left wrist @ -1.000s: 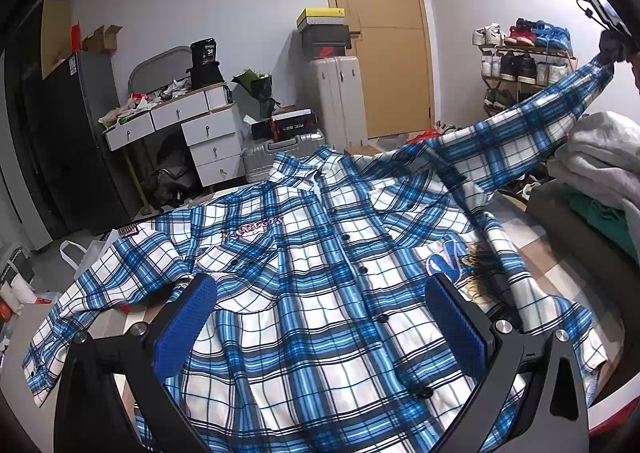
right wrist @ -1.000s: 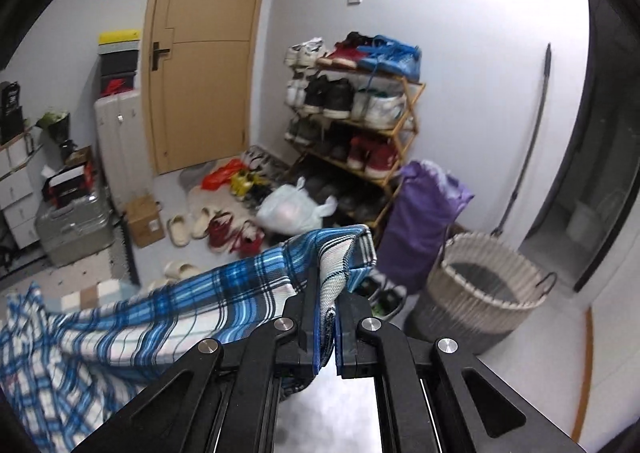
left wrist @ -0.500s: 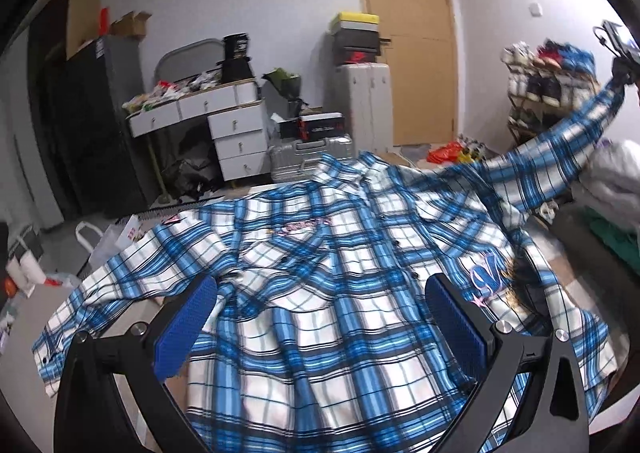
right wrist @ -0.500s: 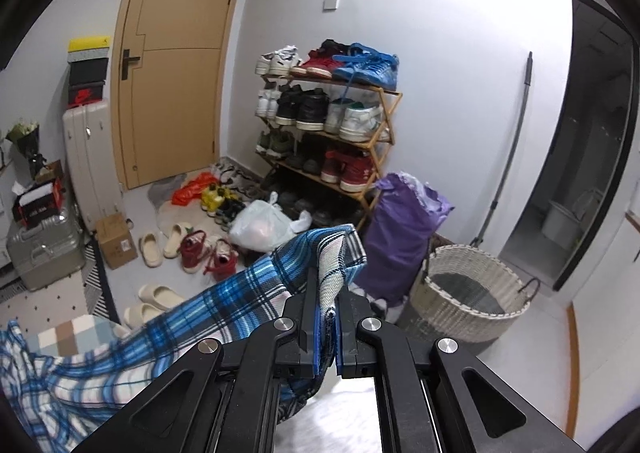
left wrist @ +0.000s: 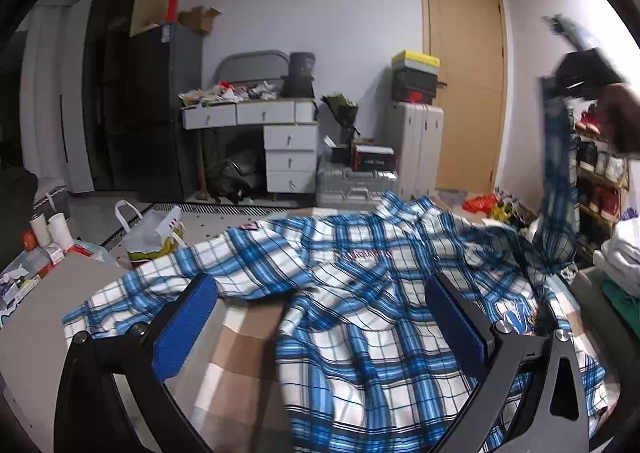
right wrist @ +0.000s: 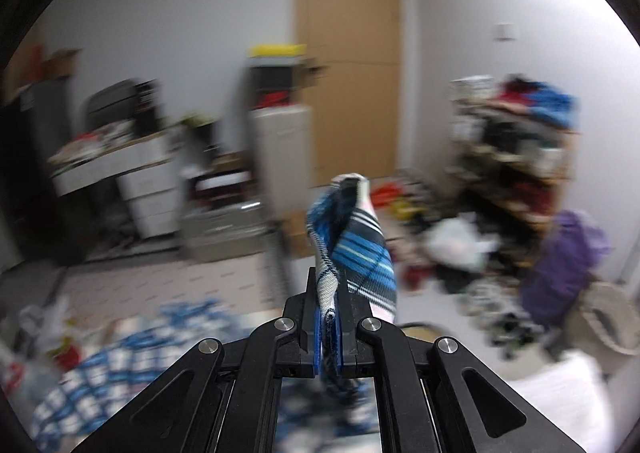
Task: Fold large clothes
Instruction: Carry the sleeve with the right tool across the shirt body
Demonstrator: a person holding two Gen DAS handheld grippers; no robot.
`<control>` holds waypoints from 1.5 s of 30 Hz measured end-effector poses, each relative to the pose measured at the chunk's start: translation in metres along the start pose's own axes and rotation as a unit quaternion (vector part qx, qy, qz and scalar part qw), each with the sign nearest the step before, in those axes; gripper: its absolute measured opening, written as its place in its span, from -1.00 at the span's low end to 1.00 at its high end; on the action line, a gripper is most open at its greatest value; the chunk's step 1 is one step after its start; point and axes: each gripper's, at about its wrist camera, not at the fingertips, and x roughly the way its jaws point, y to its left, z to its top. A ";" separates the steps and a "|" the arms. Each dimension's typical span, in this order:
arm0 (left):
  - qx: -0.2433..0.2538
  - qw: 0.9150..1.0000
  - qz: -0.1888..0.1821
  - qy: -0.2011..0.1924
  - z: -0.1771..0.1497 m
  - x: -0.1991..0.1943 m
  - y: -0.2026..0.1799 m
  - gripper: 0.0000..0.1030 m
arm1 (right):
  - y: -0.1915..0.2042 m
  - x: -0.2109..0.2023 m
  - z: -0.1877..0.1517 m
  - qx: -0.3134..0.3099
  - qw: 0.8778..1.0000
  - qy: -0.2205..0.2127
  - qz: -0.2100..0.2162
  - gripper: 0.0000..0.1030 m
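A soft blue-and-white plaid shirt [left wrist: 360, 293] lies rumpled under the wide-open left gripper [left wrist: 320, 317]. The right gripper [right wrist: 328, 317], clamped on a sleeve cuff [right wrist: 352, 245], lifts it up. A tan door [right wrist: 348, 61] stands ahead.

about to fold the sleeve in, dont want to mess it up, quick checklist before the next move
1. Right gripper shut on the sleeve: ok.
2. Sleeve lifted off the shirt: ok, it hangs from the right gripper.
3. Left gripper open and free: ok, holds nothing.
4. Shirt body flat: not ok, rumpled, near edge pulled back off the checked cover.
5. Other sleeve spread out: ok.
6. Right view sharp: not ok, blurred.
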 end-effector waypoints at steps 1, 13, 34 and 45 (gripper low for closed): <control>-0.004 1.000 0.003 -0.005 0.001 -0.003 0.005 0.97 | 0.024 0.008 -0.005 -0.002 1.000 0.009 0.026 -0.92; -0.067 0.997 0.018 -0.022 0.009 0.001 0.047 0.97 | 0.244 0.133 -0.157 -0.024 0.958 0.157 0.238 -0.92; -0.051 0.999 0.008 0.006 0.002 0.007 0.045 0.97 | 0.253 0.131 -0.257 -0.118 0.904 0.238 0.335 0.24; -0.001 1.000 0.014 0.013 -0.002 0.011 0.007 0.97 | 0.017 0.166 -0.236 -0.151 0.963 0.222 0.019 0.34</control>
